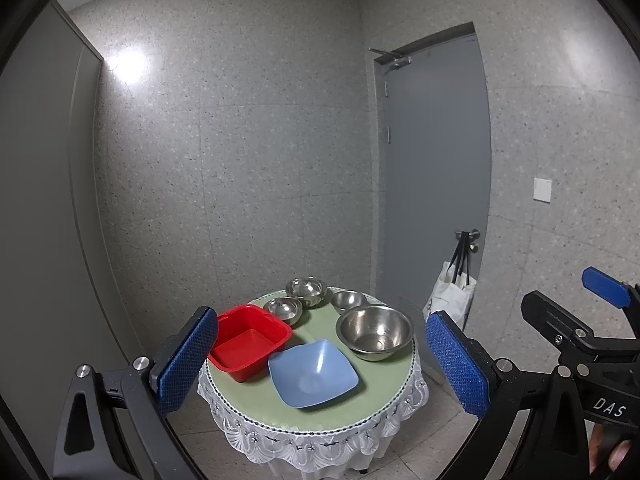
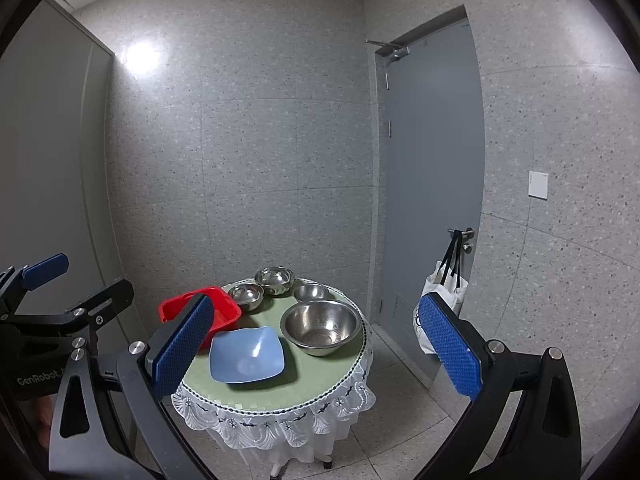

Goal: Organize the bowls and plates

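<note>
Left wrist view: left tongs (image 1: pixel 322 364) spread wide, holding nothing, raised well short of the table (image 1: pixel 384 396); right tongs (image 2: pixel 318 346) likewise spread wide and empty, held beside the left pair.
Table: round, green top, white lace skirt, set near a grey door (image 1: pixel 436 168).
Red square tub (image 1: pixel 250 342): left side of table, upright, empty.
Blue square bowl (image 1: pixel 312 374): near edge, just beside the tub.
Large steel bowl (image 1: pixel 375 332): right side, upright, empty.
Three smaller steel bowls along the far edge: one (image 1: pixel 283 310) just behind the tub; one (image 1: pixel 306 291) farthest back; one (image 1: pixel 349 301) behind the large bowl; all apart, none stacked.
White tote bag (image 1: pixel 450 296): hung by dark straps from the door handle.
Wall switch plate (image 1: pixel 542 189): right of door.
</note>
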The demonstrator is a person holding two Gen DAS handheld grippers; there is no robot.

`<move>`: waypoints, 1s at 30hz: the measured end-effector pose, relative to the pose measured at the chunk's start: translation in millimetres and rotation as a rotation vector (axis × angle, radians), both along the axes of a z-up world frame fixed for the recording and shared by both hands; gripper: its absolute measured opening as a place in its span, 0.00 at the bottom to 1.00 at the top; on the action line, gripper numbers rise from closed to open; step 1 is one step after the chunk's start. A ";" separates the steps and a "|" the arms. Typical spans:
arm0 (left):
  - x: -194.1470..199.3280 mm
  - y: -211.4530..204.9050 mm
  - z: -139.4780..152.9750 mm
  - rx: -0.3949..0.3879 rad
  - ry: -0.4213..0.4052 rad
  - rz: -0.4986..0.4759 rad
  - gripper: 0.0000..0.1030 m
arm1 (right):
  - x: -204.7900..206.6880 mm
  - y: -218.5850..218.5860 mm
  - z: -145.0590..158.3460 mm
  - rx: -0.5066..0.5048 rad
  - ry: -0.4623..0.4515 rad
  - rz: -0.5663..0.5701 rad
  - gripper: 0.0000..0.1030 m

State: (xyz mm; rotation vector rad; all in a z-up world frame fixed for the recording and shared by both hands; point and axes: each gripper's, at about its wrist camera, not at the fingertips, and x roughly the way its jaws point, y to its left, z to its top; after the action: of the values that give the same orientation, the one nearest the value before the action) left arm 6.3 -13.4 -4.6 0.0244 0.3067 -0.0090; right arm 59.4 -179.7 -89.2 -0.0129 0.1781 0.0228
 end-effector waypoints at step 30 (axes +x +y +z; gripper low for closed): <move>-3.8 -9.2 4.3 -0.001 -0.010 0.000 0.99 | -2.3 -4.9 -3.6 0.007 -0.005 0.004 1.00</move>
State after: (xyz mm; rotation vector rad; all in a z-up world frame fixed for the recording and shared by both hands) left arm 2.5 -22.6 -0.2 0.0237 0.2962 -0.0091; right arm 57.1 -184.6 -92.7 -0.0064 0.1727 0.0269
